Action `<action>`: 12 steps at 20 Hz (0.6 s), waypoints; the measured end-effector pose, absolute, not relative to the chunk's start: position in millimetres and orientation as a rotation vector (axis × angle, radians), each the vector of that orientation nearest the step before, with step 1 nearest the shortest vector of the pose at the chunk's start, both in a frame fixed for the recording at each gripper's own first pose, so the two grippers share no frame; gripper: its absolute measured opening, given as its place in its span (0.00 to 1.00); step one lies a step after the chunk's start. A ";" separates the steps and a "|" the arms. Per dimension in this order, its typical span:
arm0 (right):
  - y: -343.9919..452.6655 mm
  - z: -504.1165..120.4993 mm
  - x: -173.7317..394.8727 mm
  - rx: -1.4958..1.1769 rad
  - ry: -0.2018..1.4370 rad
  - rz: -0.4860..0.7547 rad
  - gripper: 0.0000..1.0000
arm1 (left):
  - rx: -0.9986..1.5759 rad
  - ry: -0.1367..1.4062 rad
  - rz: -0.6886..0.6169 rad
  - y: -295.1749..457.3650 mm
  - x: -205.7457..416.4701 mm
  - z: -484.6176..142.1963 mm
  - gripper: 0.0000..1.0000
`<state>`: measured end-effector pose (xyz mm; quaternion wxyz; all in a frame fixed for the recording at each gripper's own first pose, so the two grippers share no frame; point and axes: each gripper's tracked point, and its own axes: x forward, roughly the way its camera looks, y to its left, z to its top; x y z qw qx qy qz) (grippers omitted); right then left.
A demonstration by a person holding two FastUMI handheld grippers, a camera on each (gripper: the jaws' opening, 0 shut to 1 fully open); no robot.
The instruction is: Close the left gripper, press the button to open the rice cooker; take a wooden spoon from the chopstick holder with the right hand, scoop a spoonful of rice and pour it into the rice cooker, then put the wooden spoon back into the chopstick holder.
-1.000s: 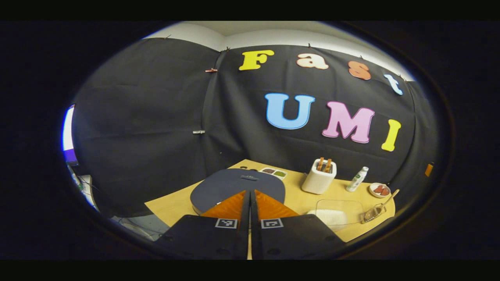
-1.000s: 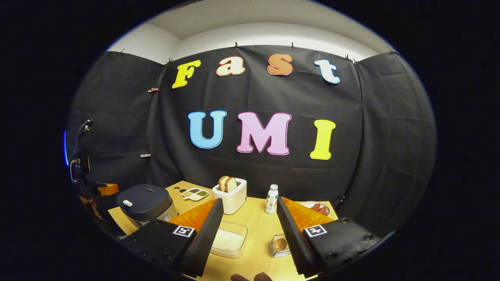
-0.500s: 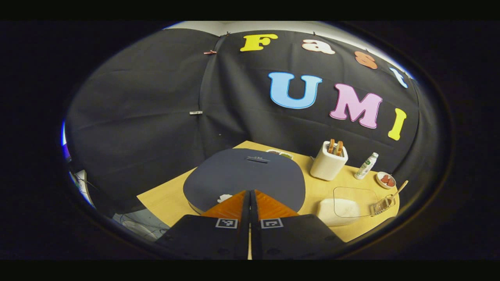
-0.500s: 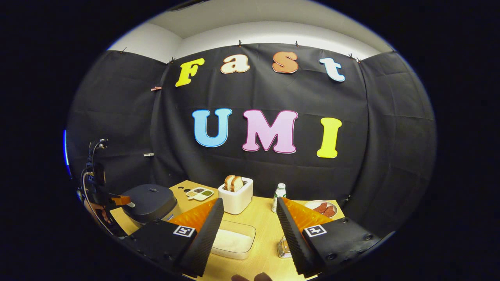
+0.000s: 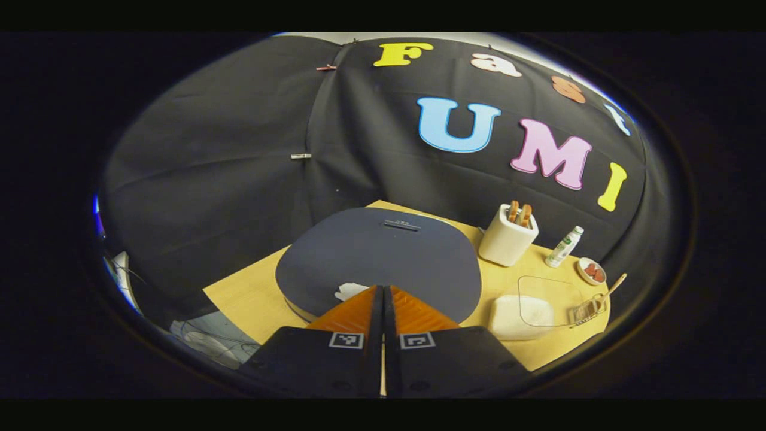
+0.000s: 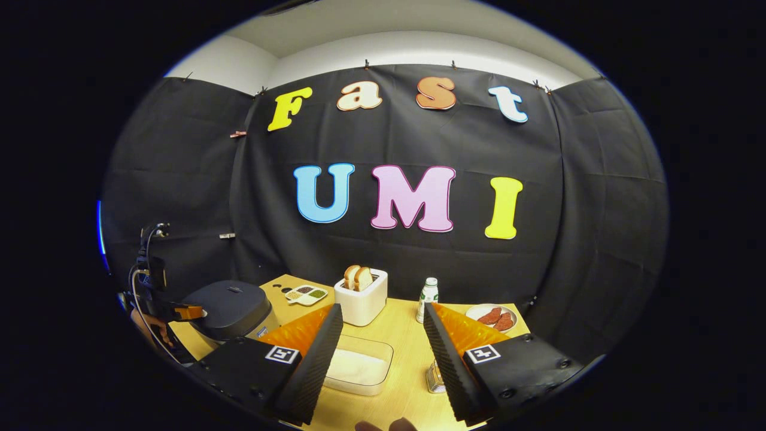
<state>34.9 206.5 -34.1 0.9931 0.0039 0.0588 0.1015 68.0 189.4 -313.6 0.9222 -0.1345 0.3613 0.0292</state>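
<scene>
1. In the left gripper view, the left gripper (image 5: 383, 293), fingers pressed together, hovers just over the white button (image 5: 350, 291) on the closed rice cooker (image 5: 383, 257).
2. In the right gripper view, the right gripper (image 6: 378, 317) is spread apart above the rice container (image 6: 359, 368) on the counter (image 6: 395, 335).
3. The wooden spoon (image 5: 611, 287) leans in its chopstick holder (image 5: 586, 310).

Two cameras rode my grippers, both facing the booth's back wall across the table (image 6: 395, 335).

My left gripper view sat low and very close over the rice cooker (image 5: 383, 257) lid, angled toward the table's right end. My right gripper view stood farther back and higher, looking straight across, with the rice cooker (image 6: 230, 305) small at its left. Both shared the toaster (image 5: 507, 236) (image 6: 361, 302), the bottle (image 5: 564, 246) (image 6: 426, 298), the clear rice box (image 5: 535, 299) (image 6: 359, 371) and the plate (image 5: 591, 270) (image 6: 492, 317).
</scene>
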 end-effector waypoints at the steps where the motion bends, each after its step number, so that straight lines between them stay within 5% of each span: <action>1: 210.9 -30.5 33.2 0.033 0.112 0.217 0.86 | -0.303 0.725 0.055 190.4 67.9 -309.7 0.06; 9: 202.1 -28.7 29.8 0.034 0.106 0.205 0.86 | -0.228 0.717 0.119 187.2 72.7 -307.8 0.08; 12: 196.8 -29.0 28.5 0.044 0.106 0.187 0.86 | -0.168 0.605 0.119 185.6 80.9 -272.3 0.06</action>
